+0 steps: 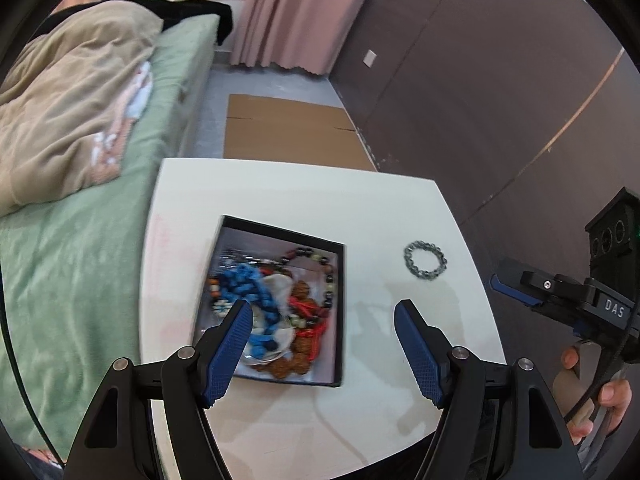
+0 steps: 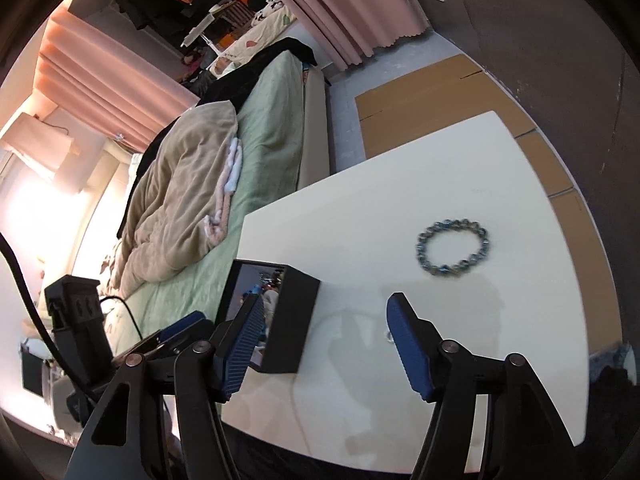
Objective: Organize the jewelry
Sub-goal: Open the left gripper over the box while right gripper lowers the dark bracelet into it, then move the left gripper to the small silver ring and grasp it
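- Jewelry (image 1: 280, 304), a tangle of blue, red, brown and dark beads, fills the open black box (image 1: 338, 312) on the left half of your white counter (image 1: 280, 192); a green bed (image 1: 72, 280) with a beige blanket (image 1: 68, 120) lies beyond the counter's left edge.
- Your left hand-held gripper (image 1: 324, 316) hangs above the box's near right corner, its blue pads spread wide and nothing between them.
- Brown cardboard (image 1: 288, 132) lies flat on the floor past the counter's far edge.
- Alone on the bare counter to the right of the box sits a grey beaded bracelet (image 2: 454, 246), well apart from both tools.
- Your right hand-held gripper (image 2: 324, 320) is likewise wide open and holds nothing, poised over the counter between box and bracelet.
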Available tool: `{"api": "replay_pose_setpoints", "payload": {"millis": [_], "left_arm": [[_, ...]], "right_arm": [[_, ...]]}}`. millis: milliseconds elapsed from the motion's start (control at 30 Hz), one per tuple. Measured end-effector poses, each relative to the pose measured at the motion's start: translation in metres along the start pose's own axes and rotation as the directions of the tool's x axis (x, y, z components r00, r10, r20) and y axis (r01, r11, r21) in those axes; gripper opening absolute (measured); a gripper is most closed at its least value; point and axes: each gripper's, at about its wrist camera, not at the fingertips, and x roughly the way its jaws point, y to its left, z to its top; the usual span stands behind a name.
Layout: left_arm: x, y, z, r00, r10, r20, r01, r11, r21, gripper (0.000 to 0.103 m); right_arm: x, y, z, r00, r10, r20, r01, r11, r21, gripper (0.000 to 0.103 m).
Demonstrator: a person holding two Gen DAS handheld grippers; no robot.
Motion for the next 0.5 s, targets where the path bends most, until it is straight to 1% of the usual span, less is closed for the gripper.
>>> {"api": "replay_pose_setpoints", "payload": {"millis": [67, 233, 500], "left_arm": [[0.005, -0.008, -0.001, 1.000, -0.003, -0.003, 0.003, 1.000, 0.014, 0.074], [0.021, -0.030, -0.003, 1.000, -0.002, -0.026, 0.004, 0.998, 0.055, 0.074], [0.045, -0.064, -0.009, 0.999, 0.000, -0.052, 0.006, 0.992, 0.128, 0.074]], "right_arm": [[-0.004, -0.007, -0.001, 1.000, -0.004, 0.001, 0.004, 1.000, 0.008, 0.070], [-0.014, -0.026, -0.003, 1.000, -0.018, 0.000, 0.018, 0.999, 0.032, 0.070], [-0.029, -0.056, -0.005, 0.996, -0.093, 0.005, 0.093, 0.994, 0.052, 0.070]]}}
